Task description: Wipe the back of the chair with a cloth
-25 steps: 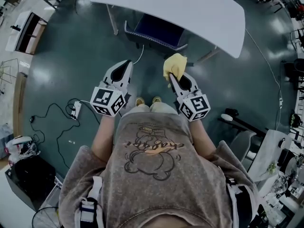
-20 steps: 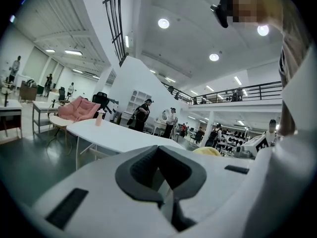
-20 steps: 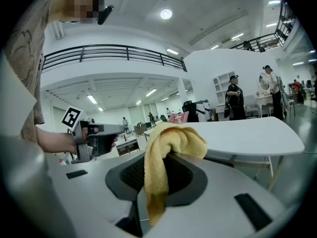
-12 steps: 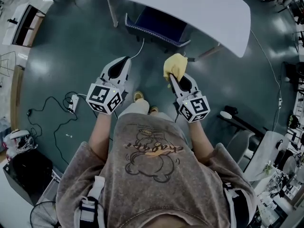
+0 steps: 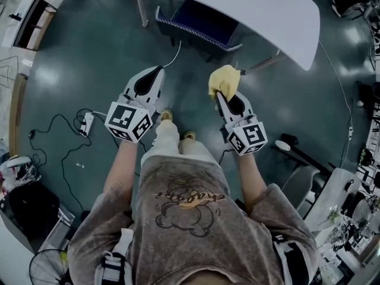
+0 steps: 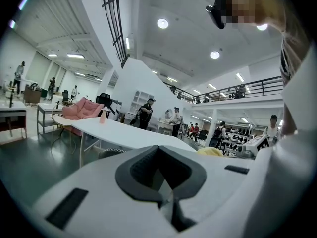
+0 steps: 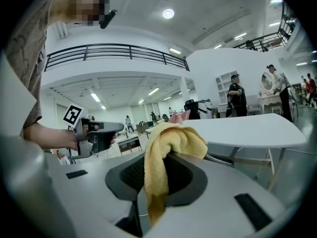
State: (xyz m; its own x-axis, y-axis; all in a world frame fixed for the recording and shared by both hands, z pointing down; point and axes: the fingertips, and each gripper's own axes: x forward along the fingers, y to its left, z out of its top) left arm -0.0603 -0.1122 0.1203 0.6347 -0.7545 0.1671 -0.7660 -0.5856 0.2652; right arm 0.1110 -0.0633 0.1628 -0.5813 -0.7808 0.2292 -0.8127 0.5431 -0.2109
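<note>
Yellow terry cloth is bunched in my right hand-held gripper, whose jaws are closed on a fold of it. Most of the cloth flops forward over the tips, and a tail hangs down between them. It looks light, soft and limp, so I judge it will mould to whatever I press it on but could drag out of the pinch if I rub hard. A deep bite on a thick fold, as now, seems the right hold. My left hand-held gripper is level with the right one and well apart to its left, jaws together with nothing in them. The chair stands ahead of both and lower, tucked partly under the white counter. Its near edge looks like a mesh back that should give a little, and the cloth is not touching it yet. Underfoot is a glossy dark green floor, with cables left of my left hand-held gripper, in a big open hall with people far off.
</note>
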